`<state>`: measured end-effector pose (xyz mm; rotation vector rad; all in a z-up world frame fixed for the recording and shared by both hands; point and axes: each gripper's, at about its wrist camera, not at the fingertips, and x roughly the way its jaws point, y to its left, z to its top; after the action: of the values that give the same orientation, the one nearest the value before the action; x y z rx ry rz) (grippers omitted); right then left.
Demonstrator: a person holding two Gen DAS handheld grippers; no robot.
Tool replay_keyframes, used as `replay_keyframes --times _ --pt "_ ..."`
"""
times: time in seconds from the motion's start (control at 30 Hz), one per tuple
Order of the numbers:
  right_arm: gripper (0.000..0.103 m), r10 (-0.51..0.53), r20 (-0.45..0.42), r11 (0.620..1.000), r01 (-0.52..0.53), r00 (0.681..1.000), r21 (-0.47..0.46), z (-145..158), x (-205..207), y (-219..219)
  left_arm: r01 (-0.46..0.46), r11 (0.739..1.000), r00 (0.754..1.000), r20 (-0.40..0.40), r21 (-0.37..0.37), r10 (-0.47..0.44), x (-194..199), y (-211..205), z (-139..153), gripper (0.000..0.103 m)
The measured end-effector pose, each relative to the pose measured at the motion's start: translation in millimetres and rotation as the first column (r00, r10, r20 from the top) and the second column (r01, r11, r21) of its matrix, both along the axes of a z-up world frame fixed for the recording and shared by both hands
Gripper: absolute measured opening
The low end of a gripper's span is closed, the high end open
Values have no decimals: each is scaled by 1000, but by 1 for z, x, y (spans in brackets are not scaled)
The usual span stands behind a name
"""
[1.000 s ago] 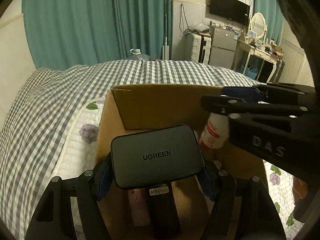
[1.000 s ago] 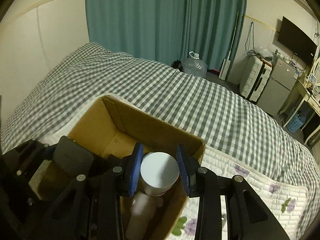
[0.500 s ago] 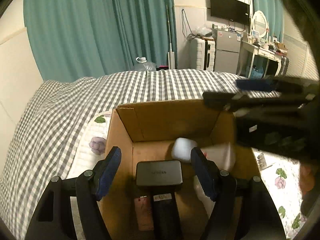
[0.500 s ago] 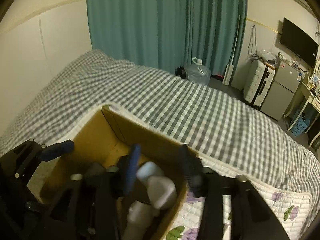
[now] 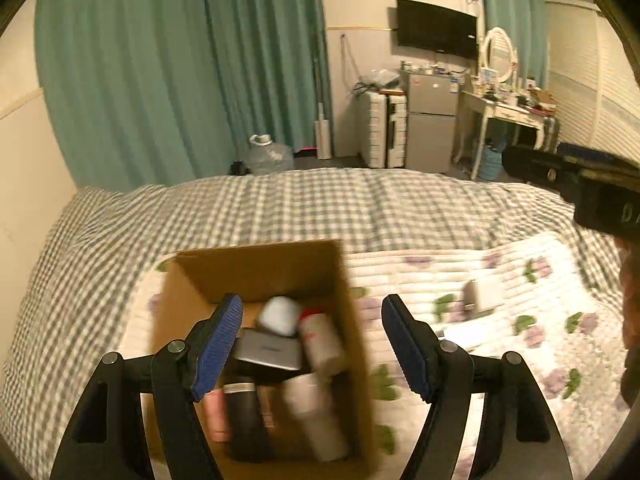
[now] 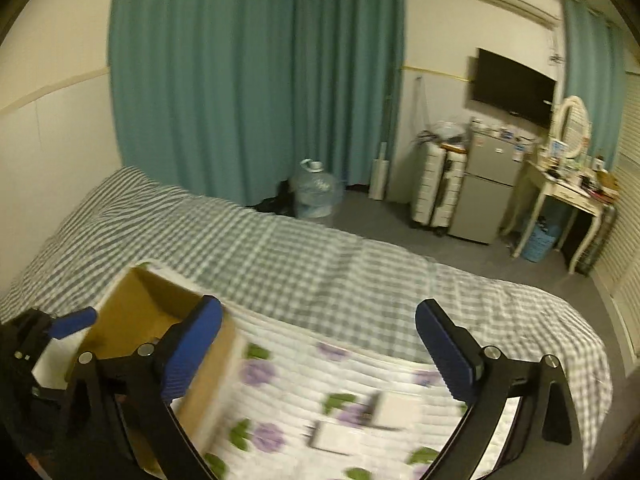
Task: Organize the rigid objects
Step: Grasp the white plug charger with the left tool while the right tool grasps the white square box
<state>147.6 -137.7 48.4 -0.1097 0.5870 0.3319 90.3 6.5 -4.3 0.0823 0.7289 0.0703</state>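
Observation:
A cardboard box point(image 5: 256, 268) stands on the bed and holds a grey UGREEN charger point(image 5: 268, 354), a white-capped bottle point(image 5: 280, 314), a red-and-white bottle point(image 5: 322, 338) and other items. My left gripper point(image 5: 312, 346) is open and empty above the box. My right gripper point(image 6: 320, 350) is open and empty, to the right of the box point(image 6: 136, 320), above the floral quilt. Two small white flat items point(image 6: 396, 410) point(image 6: 332, 436) lie on the quilt below it; one also shows in the left wrist view point(image 5: 486, 294).
The bed has a checked cover point(image 5: 320, 208) and a floral quilt point(image 5: 480, 340). Beyond it are teal curtains point(image 6: 248, 80), a water jug point(image 6: 316, 192), a suitcase point(image 6: 436, 188), a small fridge point(image 6: 486, 196) and a dressing table point(image 6: 568, 200).
Both grippers opened and let go: the charger and the white-capped bottle dropped into the box. Both grippers then rose, and the right one swung right over the quilt.

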Motion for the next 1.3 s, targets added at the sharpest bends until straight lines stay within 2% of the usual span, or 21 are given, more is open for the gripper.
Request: replay_keyframes --times 0.13,0.33,0.43,0.57,0.7,0.8,0.93,1.03,1.1,1.3 --pt "103 -51 -12 999 51 999 -8 -12 1 -43 31 1000 999 -15 3 -31 7 -36 -6 75" --pt "103 -75 -62 996 72 995 -56 -50 19 -91 48 999 996 -78 -9 -48 27 -82 -33 75" --pt "103 -76 -97 995 68 992 -78 -76 31 -105 50 999 991 -121 -4 -50 39 -100 -56 75" --pt "103 -65 -178 998 60 982 -36 -115 48 -125 59 998 977 -202 -12 -61 53 -120 -97 75" --pt "103 -80 -221 996 70 972 -52 -141 58 -134 62 997 965 -252 -43 -71 62 -132 -131 75" --pt "103 -86 -255 996 86 963 -14 -151 60 -145 74 997 960 -268 -29 -79 68 -141 -150 75" --pt "103 -104 -274 994 110 956 8 -157 62 -153 97 995 966 -238 -33 -102 73 -149 -159 75" --pt "103 -103 -275 994 106 956 -2 -158 61 -151 109 994 969 -225 23 -101 77 -155 -164 72" --pt "103 -104 -271 994 105 957 -11 -159 61 -148 130 991 963 -235 -26 -132 76 -154 -165 56" --pt "103 -107 -282 994 103 954 -27 -166 61 -145 96 993 968 -226 -62 -108 61 -137 -146 56"
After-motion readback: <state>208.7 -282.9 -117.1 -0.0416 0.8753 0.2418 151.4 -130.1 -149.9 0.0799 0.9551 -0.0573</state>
